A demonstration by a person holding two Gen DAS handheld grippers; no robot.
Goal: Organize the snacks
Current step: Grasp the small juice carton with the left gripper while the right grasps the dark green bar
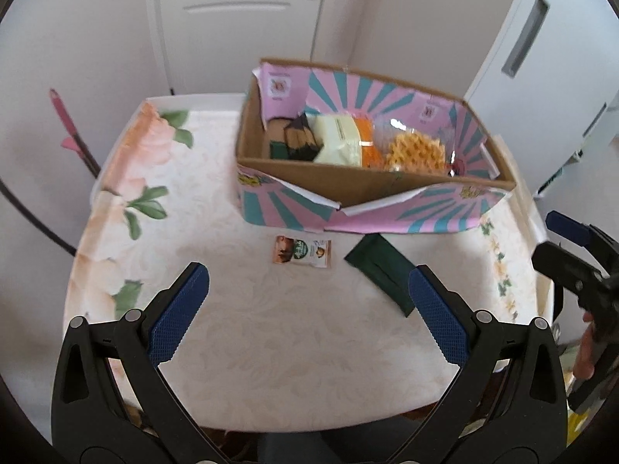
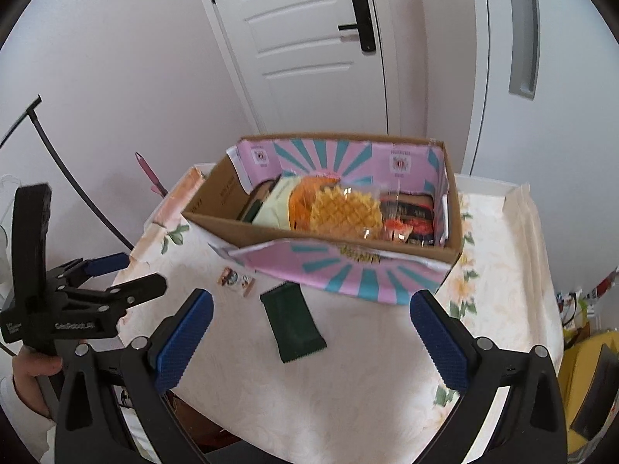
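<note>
A cardboard box [image 1: 359, 187] with pink and teal flaps stands at the back of the table; it also shows in the right wrist view [image 2: 240, 224]. It holds several snacks, among them a waffle pack [image 1: 416, 150] [image 2: 344, 208] and a pale yellow bag [image 1: 340, 139]. On the table in front of it lie a small white and brown packet [image 1: 303, 252] [image 2: 236, 279] and a dark green packet [image 1: 381, 268] [image 2: 293, 323]. My left gripper [image 1: 309, 282] is open and empty above the table, short of both packets. My right gripper [image 2: 311, 309] is open and empty, with the green packet between its fingers in view.
The table [image 1: 271, 340] has a floral cloth. White doors [image 2: 309, 38] and walls stand behind. A black cable [image 2: 77, 193] and a pink stick [image 1: 69, 131] are at the left. A yellow object [image 2: 588, 382] sits low at the right.
</note>
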